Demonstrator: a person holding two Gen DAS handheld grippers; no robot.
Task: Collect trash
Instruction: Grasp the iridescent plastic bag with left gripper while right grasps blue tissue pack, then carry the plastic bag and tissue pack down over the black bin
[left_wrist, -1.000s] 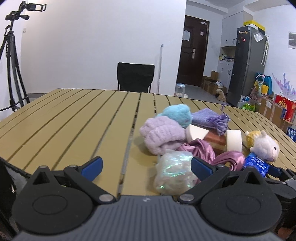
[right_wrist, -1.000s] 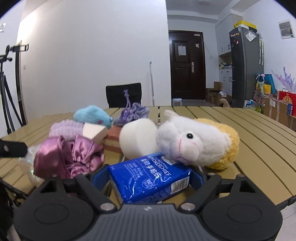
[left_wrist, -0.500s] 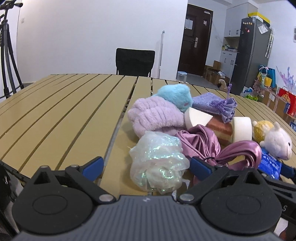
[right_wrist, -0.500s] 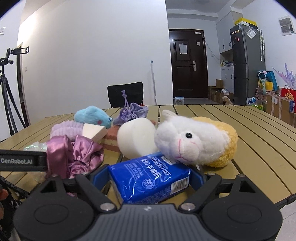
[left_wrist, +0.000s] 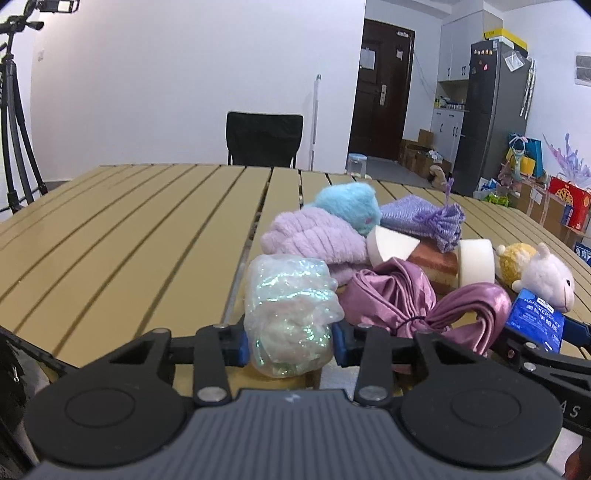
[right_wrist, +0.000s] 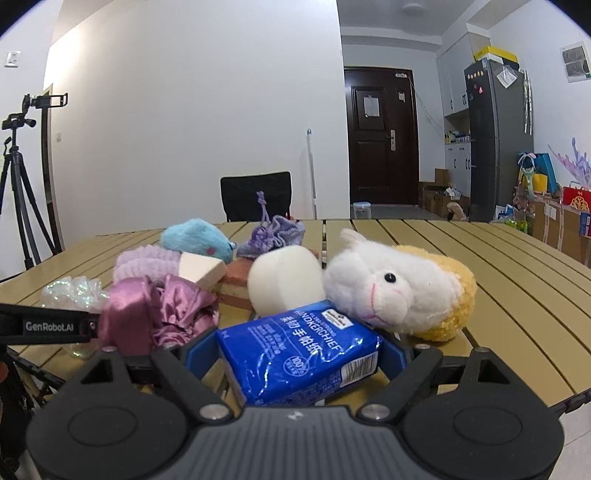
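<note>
The left gripper has just been closing, and now its blue pads press on both sides of a crumpled ball of shiny clear plastic wrap. The ball sits at the near edge of the bench, in front of a heap of soft things.

The right gripper has its jaws wide, clamped on a blue pack of paper tissues. The pack touches both blue pads and lies at the near edge of the bench too, just to the right of the plastic ball.

Behind the pack lies a white and yellow toy sheep on its side. Next to it is a round white sponge. A pink shiny cloth is bunched up between the two grippers. Farther back are a fluffy purple cloth, a blue fuzzy toy and a small purple knit bag.
</note>
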